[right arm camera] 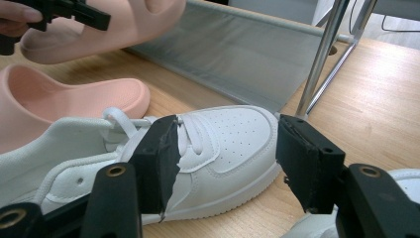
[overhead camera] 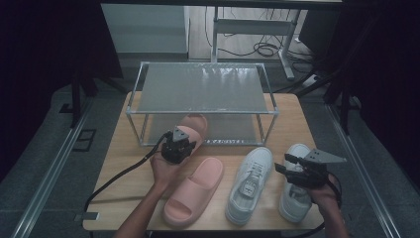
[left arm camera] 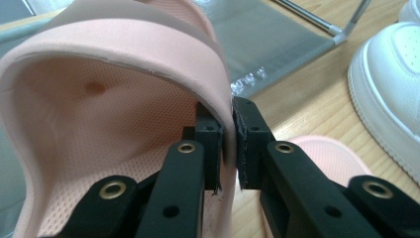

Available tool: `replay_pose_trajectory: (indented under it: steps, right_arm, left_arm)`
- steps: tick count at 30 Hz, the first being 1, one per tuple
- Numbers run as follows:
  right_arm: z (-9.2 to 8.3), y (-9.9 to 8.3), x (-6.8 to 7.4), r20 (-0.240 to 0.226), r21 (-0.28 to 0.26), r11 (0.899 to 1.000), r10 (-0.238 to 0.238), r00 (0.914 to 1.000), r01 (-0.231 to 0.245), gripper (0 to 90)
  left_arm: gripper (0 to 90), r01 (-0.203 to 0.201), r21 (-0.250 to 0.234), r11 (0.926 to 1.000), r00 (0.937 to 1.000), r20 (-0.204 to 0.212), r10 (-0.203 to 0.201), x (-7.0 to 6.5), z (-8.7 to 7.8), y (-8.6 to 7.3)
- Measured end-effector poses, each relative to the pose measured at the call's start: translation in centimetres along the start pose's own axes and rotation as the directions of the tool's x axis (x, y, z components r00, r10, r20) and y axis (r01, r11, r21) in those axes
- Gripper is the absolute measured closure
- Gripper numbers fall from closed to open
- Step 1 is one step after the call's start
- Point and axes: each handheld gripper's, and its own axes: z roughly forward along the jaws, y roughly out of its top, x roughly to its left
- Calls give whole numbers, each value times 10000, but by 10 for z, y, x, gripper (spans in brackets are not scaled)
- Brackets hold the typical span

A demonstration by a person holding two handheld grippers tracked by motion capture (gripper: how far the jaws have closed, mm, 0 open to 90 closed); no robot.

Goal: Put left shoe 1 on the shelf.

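Two pink slides and two white sneakers, four pieces of footwear, share my wooden table [overhead camera: 292,124] with one two-tier shoe rack [overhead camera: 203,89]. My left gripper [overhead camera: 179,144] is clenched on the side wall of the strap of one pink slide [overhead camera: 194,126], held at the rack's front rail with its toe over the lower shelf [overhead camera: 233,130]. The second pink slide [overhead camera: 195,191] lies flat on the table, just beside the left white sneaker [overhead camera: 250,183]. The right white sneaker [overhead camera: 297,193] lies close to the table's right front corner, partly under my right gripper [overhead camera: 287,166], whose jaws stand apart with nothing between the pads. Bare wood remains along both side edges; the rack's upper shelf [overhead camera: 203,87] is unoccupied.
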Motion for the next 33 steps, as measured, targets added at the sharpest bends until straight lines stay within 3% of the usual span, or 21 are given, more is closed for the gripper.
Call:
replay_pose_trajectory:
  steps: [19, 27, 33]
  right_arm:
    - [0, 1, 0, -1, 12, 10000, -36, 10000, 36, 426]
    - [0, 0, 0, 9, 15, 10000, -50, 10000, 50, 426]
    - [0, 0, 0, 2, -17, 10000, -32, 10000, 32, 426]
  left_arm:
    - [827, 441, 62, 9990, 9989, 130, -442, 6, 21, 7]
    - [827, 317, 157, 9994, 9993, 183, -320, 1, 33, 15]
    - [825, 596, 212, 9980, 9980, 186, -600, 5, 45, 16]
